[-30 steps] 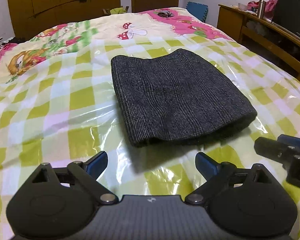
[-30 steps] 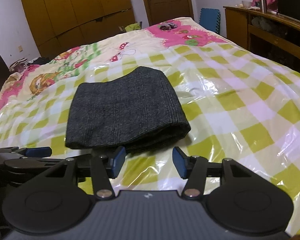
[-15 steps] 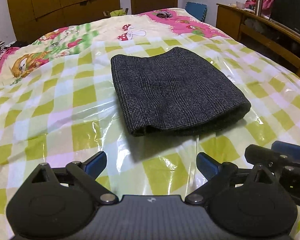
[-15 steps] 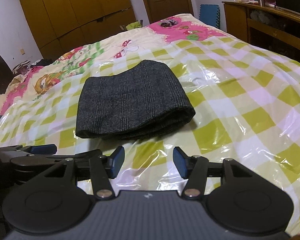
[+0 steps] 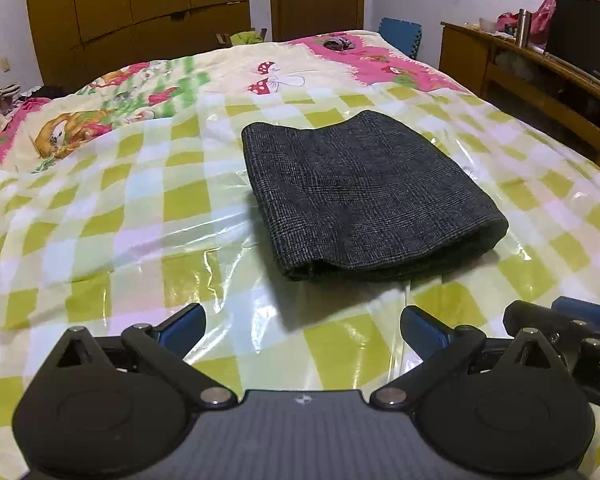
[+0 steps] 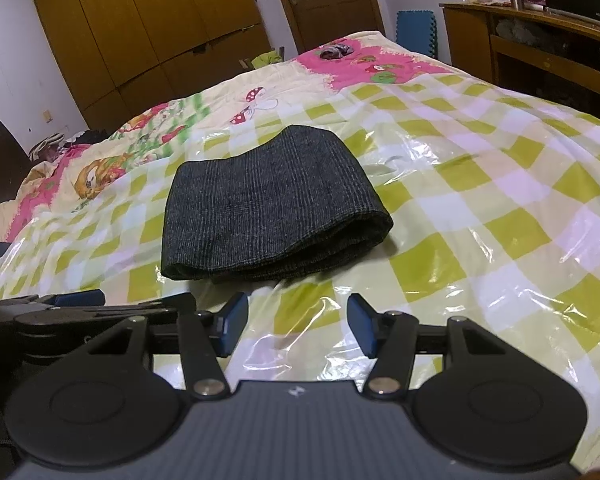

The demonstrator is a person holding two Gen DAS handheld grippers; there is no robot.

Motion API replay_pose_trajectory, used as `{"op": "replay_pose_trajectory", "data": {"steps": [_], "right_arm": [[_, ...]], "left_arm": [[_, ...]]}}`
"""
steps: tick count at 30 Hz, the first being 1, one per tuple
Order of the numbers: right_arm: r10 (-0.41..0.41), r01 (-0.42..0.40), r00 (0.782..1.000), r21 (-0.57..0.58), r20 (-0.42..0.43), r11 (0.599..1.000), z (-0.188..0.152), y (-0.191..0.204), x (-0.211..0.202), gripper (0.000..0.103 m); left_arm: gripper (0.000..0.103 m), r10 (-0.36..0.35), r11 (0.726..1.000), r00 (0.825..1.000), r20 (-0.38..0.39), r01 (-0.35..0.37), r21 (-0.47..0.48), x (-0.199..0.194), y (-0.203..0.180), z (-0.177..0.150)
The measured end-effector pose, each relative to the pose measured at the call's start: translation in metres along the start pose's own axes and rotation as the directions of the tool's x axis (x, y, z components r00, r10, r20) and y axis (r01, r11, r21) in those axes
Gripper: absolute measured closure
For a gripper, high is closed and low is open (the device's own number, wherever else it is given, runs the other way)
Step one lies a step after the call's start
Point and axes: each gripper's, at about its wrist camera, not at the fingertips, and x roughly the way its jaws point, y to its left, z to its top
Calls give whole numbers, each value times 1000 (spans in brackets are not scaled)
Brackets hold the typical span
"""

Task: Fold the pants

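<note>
Left wrist view, pants (image 5: 364, 196): dark grey, folded into a compact stack, lying on the bed (image 5: 100, 208) over its clear plastic sheet.
Left tongs (image 5: 302, 330): spread apart, grasping nothing, short of the pants' near edge.
Right wrist view, pants (image 6: 268, 208): same stack, apart from both tools.
Right tongs (image 6: 296, 322): released, empty, above checked bedding.
Left tongs (image 6: 88, 304): just beside, lower left.
</note>
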Motion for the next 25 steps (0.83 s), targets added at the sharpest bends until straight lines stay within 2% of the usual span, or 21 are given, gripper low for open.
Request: {"op": "replay_pose_trajectory", "data": {"steps": [4,9,15,25], "right_arm": [[-3,3,1000,3,-10,1000,-4,1,3,47],[-10,10,1000,29,-13,1000,-6,-3,6,46],[-4,6,1000,63,-23,998,-10,-6,10,46],[-8,10,999,62,-35,998,-11,-3,14,44]], "left_arm": [[0,-24,1000,1000,1,24,3,-3,0,-1],[0,2,998,1000,-11,-1,64,-2,-9,-4],[0,3,998,1000,2,-3,62,-2,-7,-6],[0,-2,999,1000,-27,3,45,3,-1,-8]]}}
